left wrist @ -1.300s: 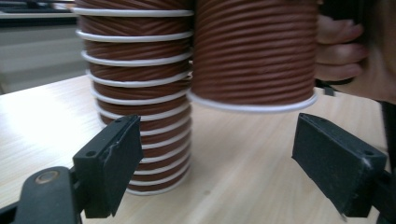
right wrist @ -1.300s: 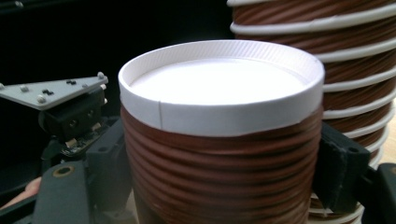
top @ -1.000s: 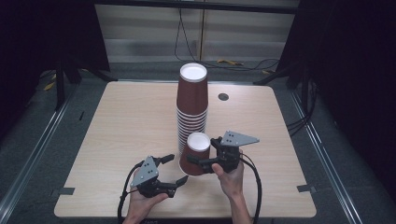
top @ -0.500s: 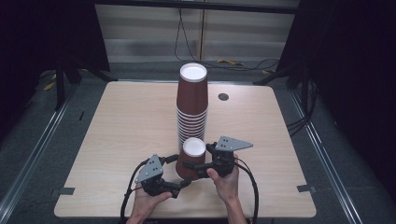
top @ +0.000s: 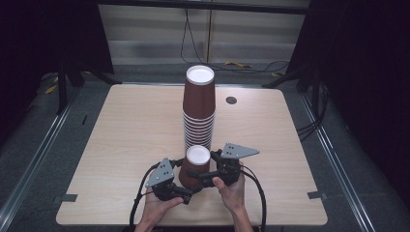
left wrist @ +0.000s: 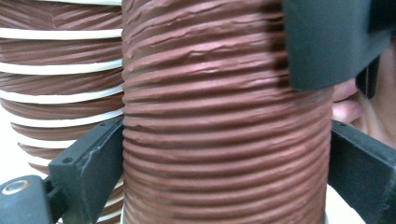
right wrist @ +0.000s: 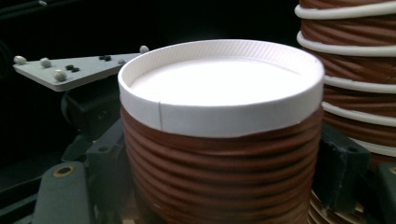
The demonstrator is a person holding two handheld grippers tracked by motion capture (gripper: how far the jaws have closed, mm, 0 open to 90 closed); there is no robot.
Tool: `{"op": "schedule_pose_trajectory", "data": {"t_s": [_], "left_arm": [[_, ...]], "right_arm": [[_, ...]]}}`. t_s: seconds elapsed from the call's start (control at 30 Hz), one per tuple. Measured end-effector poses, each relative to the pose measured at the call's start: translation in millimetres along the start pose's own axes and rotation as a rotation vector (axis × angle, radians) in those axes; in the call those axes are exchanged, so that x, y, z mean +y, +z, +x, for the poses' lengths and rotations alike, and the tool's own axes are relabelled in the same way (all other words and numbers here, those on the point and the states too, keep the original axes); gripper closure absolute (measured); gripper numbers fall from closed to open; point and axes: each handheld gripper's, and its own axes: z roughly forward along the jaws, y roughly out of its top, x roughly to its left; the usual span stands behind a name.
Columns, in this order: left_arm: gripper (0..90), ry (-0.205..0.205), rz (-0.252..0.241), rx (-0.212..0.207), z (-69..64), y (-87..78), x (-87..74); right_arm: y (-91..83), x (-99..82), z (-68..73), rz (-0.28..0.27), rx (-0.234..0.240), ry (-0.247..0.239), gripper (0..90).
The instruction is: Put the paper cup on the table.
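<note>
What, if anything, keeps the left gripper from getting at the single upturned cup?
Probably nothing: the left gripper's jaws have just been opening and now flank the cup, with it between them. The right gripper grips it higher up, leaving the lower wall free.

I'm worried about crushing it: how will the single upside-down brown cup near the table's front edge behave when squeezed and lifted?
The single cup is ribbed paper, so it is probably light and dents under a hard squeeze. The ridges should keep the right gripper from slipping. Standing on its wide mouth, it looks unlikely to tip.
</note>
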Motion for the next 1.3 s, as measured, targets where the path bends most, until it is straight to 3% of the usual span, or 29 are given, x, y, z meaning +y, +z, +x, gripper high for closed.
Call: {"op": "schedule_pose_trajectory", "data": {"t_s": [0.13,0.23,0.4,0.53,0.6,1.0,1.3], "left_arm": [[6.1,0.007,-0.013,-0.004,-0.7,1.5,0.6],[8.9,-0.016,-0.031,-0.027,0.5,2.7,1.8],[11.1,-0.009,-0.019,-0.012,0.1,1.5,4.4],[11.9,-0.020,-0.010,-0.042,0.9,1.0,5.2],[12.1,-0.017,0.006,-0.036,1.1,0.6,5.4],[12.4,-0.009,0.029,-0.047,0.7,-1.5,7.5],[12.3,0.005,0.061,-0.018,5.6,-11.0,9.9]], "right_arm": [[-0.8,-0.4,0.4,-0.014,0.007,-0.002,21.0],[-1.1,0.1,0.2,-0.027,0.016,0.009,20.8],[-1.6,1.3,-1.5,-0.039,0.024,0.007,19.6],[-1.5,1.7,-0.2,-0.037,0.024,-0.009,17.9],[-1.0,2.1,0.7,-0.035,0.023,-0.015,13.5],[-7.1,5.5,-2.6,-0.014,0.030,-0.006,13.4],[-16.5,7.1,-2.9,-0.017,0.034,-0.015,13.4]]}}
